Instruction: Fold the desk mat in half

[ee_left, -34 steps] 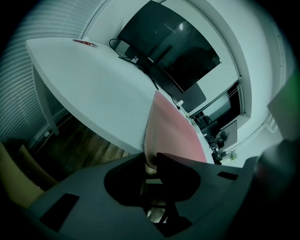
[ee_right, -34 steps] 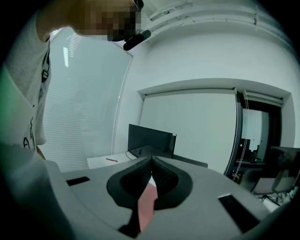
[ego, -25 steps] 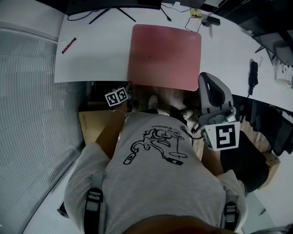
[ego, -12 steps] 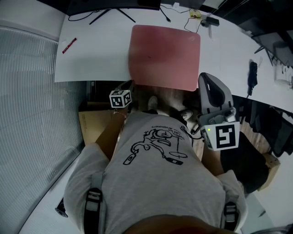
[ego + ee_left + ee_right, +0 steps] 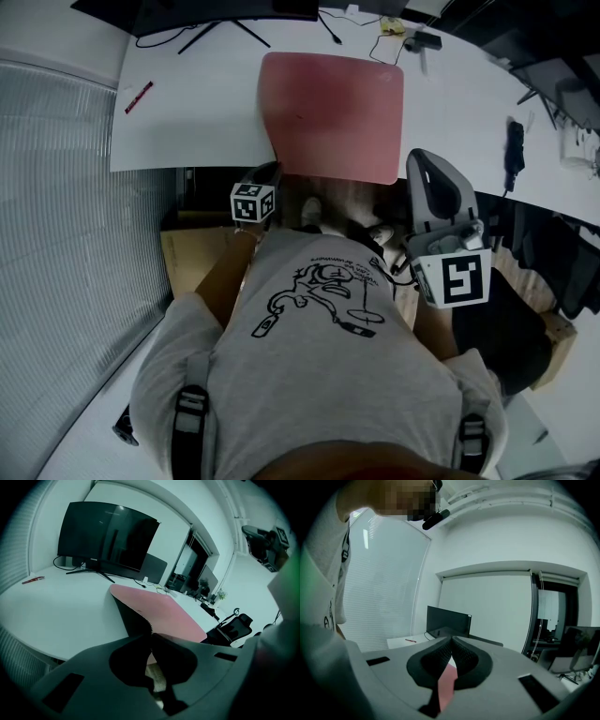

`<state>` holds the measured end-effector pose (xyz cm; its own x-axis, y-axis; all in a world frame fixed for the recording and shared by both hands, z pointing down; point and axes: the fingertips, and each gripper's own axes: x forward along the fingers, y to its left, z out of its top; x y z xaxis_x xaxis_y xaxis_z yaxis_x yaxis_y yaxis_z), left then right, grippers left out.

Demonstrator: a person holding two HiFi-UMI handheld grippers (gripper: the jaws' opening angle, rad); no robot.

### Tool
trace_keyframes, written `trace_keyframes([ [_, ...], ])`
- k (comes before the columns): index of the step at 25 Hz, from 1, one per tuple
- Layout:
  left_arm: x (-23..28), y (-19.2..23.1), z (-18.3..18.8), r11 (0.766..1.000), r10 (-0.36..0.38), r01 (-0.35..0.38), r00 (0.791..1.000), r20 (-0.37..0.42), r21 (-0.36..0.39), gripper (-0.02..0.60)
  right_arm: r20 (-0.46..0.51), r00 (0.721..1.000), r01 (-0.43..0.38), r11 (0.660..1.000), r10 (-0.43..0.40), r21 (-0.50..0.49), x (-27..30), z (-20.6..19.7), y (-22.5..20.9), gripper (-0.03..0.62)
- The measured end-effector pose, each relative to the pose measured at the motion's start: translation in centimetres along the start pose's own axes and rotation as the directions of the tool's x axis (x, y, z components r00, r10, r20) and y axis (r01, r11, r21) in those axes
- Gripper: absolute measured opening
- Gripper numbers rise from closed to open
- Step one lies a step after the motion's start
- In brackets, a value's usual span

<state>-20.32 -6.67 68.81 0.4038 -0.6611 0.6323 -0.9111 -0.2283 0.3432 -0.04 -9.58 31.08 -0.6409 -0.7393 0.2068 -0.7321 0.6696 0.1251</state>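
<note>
A pink desk mat (image 5: 333,112) with a black underside lies on the white desk (image 5: 187,112), and its near edge hangs over the desk's front. My left gripper (image 5: 271,174) is shut on the mat's near left corner. In the left gripper view that corner (image 5: 133,618) is lifted, showing black underneath, and runs into the closed left gripper (image 5: 151,634). My right gripper (image 5: 412,161) is at the near right corner. In the right gripper view the right gripper (image 5: 452,644) points upward, shut, with a strip of the pink mat (image 5: 447,681) between its pads.
A red pen (image 5: 138,96) lies at the desk's left. A monitor (image 5: 108,536) on its stand and cables are at the back. A black object (image 5: 514,150) lies at the right. A cardboard box (image 5: 187,253) is under the desk, and an office chair (image 5: 232,625) stands to the right.
My left gripper has moved right and a little toward the desk with the mat's near left corner. The mat's left edge has shifted right. The right gripper has stayed put.
</note>
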Motion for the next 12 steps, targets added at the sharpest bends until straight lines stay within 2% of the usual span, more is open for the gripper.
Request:
trace_keyframes([
  [12, 0.7, -3.4, 0.8, 0.999, -0.029, 0.028, 1.000, 0.010, 0.046, 0.032, 0.007, 1.000, 0.004, 1.000, -0.004, 0.004, -1.6, -0.4, -1.7, 0.008],
])
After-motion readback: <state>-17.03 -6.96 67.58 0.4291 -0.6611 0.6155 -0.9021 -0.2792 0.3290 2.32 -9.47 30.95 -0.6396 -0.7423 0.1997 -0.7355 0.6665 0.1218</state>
